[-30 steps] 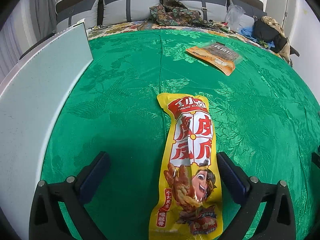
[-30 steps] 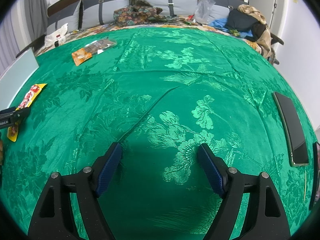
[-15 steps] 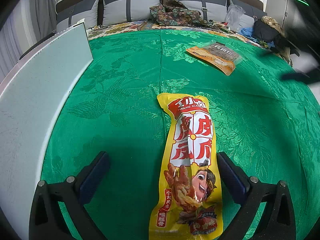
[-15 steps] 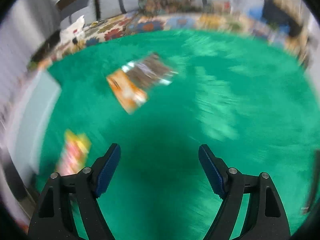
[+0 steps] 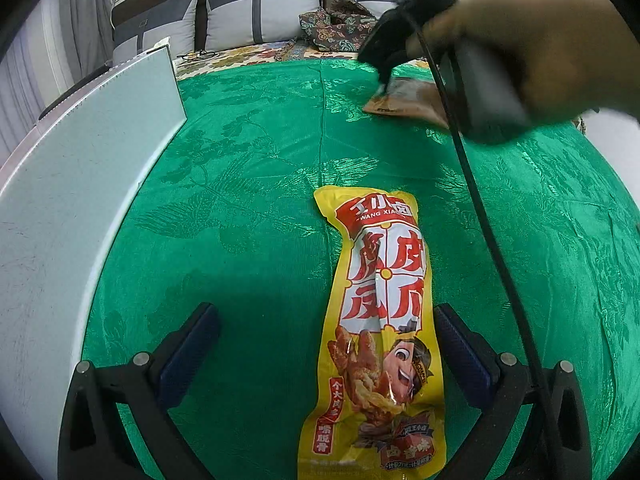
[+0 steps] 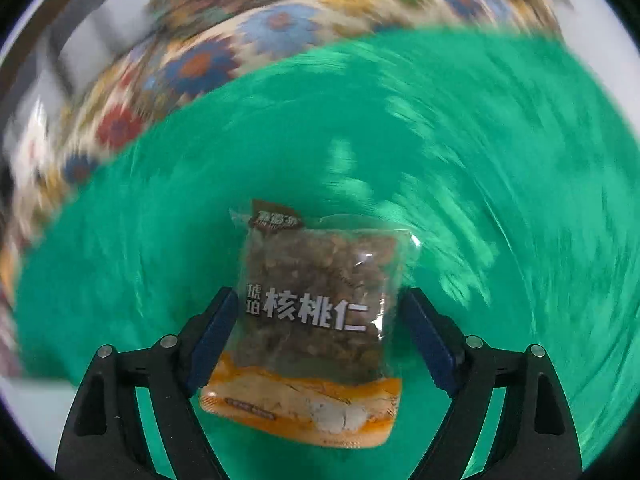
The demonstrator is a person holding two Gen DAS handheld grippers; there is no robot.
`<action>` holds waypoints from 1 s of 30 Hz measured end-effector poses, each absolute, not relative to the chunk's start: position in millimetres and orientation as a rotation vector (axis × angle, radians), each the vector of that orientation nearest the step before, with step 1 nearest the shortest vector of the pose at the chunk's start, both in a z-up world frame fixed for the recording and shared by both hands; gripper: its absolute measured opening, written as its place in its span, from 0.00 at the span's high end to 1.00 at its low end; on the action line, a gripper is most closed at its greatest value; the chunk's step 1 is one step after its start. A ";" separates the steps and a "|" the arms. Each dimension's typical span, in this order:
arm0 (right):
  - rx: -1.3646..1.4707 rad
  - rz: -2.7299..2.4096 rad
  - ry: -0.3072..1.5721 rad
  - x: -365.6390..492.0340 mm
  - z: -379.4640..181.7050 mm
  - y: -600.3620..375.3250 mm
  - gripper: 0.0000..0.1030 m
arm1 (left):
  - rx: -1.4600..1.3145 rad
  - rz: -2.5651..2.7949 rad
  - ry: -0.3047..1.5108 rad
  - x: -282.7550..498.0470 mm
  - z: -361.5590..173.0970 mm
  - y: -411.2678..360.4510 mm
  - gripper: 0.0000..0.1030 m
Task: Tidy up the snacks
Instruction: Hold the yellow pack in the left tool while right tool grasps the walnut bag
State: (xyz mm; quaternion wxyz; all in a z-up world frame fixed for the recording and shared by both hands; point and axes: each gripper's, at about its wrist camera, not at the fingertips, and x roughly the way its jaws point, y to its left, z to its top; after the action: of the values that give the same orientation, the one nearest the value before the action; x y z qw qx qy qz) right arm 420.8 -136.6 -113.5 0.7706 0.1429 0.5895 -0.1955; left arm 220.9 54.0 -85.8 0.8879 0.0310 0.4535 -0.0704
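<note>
A long yellow and red snack packet (image 5: 380, 320) lies flat on the green cloth between the fingers of my left gripper (image 5: 326, 356), which is open and not touching it. A clear and orange walnut packet (image 6: 316, 320) lies on the cloth between the fingers of my right gripper (image 6: 316, 340), which is open around it. In the left wrist view the right gripper (image 5: 384, 64) and the hand holding it hang blurred over that packet (image 5: 404, 100) at the far right.
A pale board (image 5: 80, 200) stands along the left edge of the green cloth (image 5: 248, 184). Grey cushions (image 5: 260, 12) and a patterned cloth heap (image 5: 336, 28) lie at the back. A black cable (image 5: 480, 216) runs down the right side.
My right gripper has swung fast across the cloth to the walnut packet and now straddles it. My left gripper and the yellow packet have not moved.
</note>
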 end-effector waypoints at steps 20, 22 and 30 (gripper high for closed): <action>0.212 0.612 1.389 206.4 -71.4 -211.7 0.86 | 0.065 -0.147 0.943 222.4 -85.7 53.0 0.00; 0.268 0.542 1.381 168.8 -69.5 -241.2 0.60 | 0.065 -0.147 0.943 222.6 -85.7 53.2 0.00; 0.201 0.094 1.116 48.8 -46.3 -314.3 0.27 | 0.065 -0.147 0.942 222.5 -85.8 52.9 0.00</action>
State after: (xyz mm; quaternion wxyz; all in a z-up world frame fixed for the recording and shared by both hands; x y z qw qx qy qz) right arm 48.8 -314.3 -46.3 0.8423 0.0953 0.5286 0.0444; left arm 222.5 52.9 -85.8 0.8879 0.0314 0.4534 -0.0710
